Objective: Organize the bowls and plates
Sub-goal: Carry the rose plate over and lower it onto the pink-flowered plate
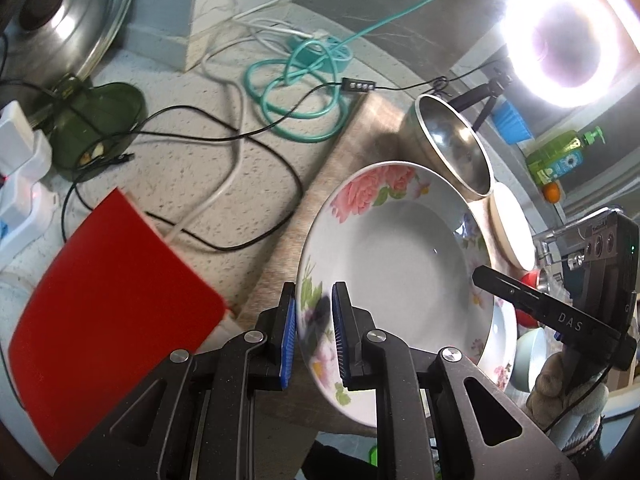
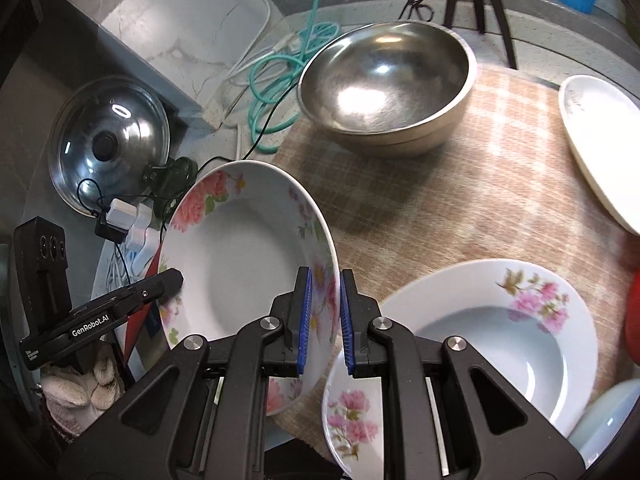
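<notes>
A white deep plate with pink flowers [image 1: 400, 264] [image 2: 248, 256] is held tilted above the checked mat [image 2: 420, 208]. My left gripper [image 1: 314, 320] is shut on its left rim. My right gripper [image 2: 323, 312] is shut on its opposite rim. A second floral plate [image 2: 492, 340] [image 1: 505, 344] lies flat on the mat just right of and below the held one. A steel bowl [image 2: 388, 80] [image 1: 452, 148] stands at the back of the mat. A plain white plate [image 2: 600, 148] [image 1: 514, 228] lies at the mat's right edge.
A pale green bowl [image 2: 608, 424] sits at the near right. A red board [image 1: 108, 312], a glass pot lid [image 2: 108, 140], a white power strip [image 2: 132, 220], and teal and black cables [image 1: 296, 92] lie on the speckled counter left of the mat. A bright ring light [image 1: 568, 40] stands behind.
</notes>
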Action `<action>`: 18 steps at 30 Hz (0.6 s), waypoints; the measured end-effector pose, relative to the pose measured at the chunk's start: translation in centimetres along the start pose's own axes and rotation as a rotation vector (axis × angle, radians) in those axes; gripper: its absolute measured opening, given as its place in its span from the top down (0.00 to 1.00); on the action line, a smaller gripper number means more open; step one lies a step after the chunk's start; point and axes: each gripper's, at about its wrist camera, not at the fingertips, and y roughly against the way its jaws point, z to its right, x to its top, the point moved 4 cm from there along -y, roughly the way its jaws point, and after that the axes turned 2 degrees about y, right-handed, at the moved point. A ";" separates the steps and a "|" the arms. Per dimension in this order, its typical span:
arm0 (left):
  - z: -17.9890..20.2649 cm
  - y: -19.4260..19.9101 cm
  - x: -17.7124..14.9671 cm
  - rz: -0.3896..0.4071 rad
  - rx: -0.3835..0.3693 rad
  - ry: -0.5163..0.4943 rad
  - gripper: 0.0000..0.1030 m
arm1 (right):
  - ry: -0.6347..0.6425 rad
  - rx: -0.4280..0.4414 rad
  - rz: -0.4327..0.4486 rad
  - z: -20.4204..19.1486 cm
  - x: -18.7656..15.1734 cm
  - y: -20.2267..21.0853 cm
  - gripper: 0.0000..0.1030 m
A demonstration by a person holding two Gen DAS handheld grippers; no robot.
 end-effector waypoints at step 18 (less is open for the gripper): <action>8.2 -3.3 -0.7 -0.088 -0.101 -0.219 0.85 | -0.196 -0.120 0.072 6.7 -5.9 6.1 0.87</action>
